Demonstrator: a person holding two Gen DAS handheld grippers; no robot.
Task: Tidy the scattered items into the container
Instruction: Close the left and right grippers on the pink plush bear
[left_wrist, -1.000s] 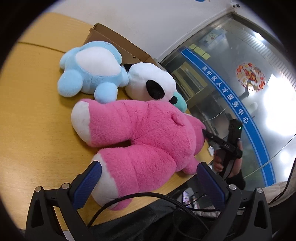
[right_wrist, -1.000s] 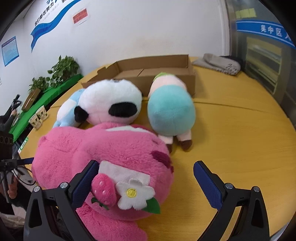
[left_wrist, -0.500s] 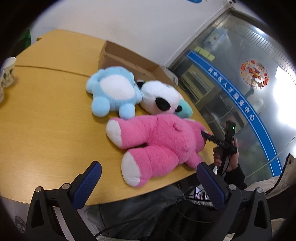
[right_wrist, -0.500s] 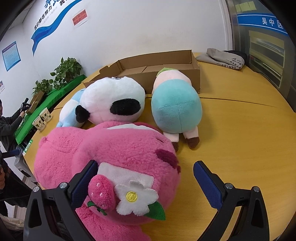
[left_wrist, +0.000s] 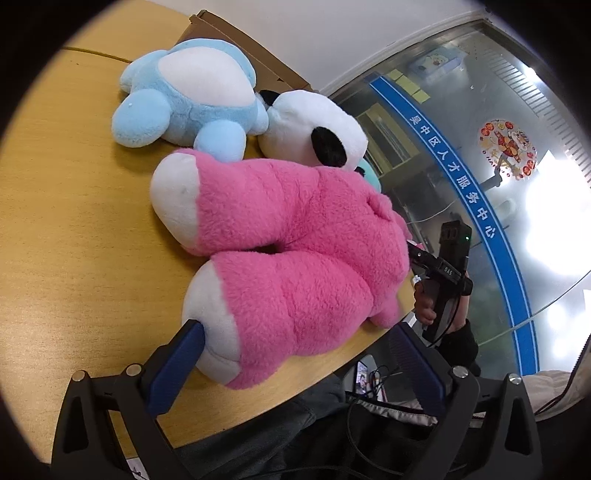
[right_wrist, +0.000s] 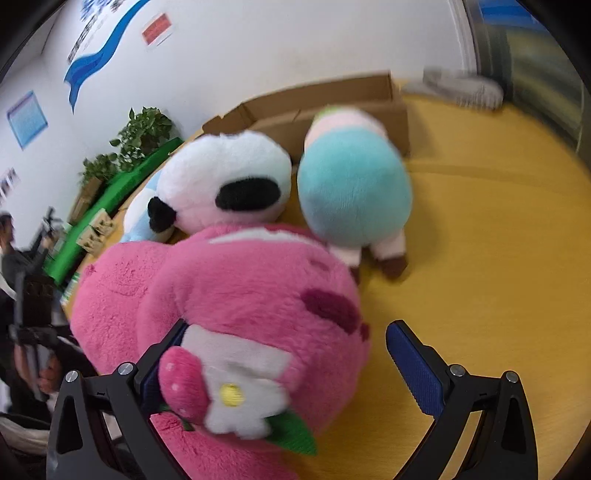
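A big pink plush bear (left_wrist: 295, 254) lies on the wooden table (left_wrist: 74, 236), feet toward my left gripper (left_wrist: 295, 369), which is open around its near leg. My right gripper (right_wrist: 288, 365) is open around the bear's head (right_wrist: 236, 295), by its strawberry and flower. Behind the bear lie a light blue plush (left_wrist: 188, 92), a white and black panda plush (left_wrist: 317, 129) (right_wrist: 229, 181) and a teal and pink plush (right_wrist: 354, 188). The open cardboard box (right_wrist: 332, 99) stands behind them, also in the left wrist view (left_wrist: 236, 40).
The table's near edge (left_wrist: 332, 373) runs just under the bear in the left wrist view. A grey cloth (right_wrist: 461, 88) lies on the table at the back right. Green plants (right_wrist: 140, 129) and a person (right_wrist: 11, 251) are beyond the table at left.
My left gripper has moved back in close to the bear's leg after pulling away. My right gripper has moved closer onto the bear's head; the view is blurred by motion.
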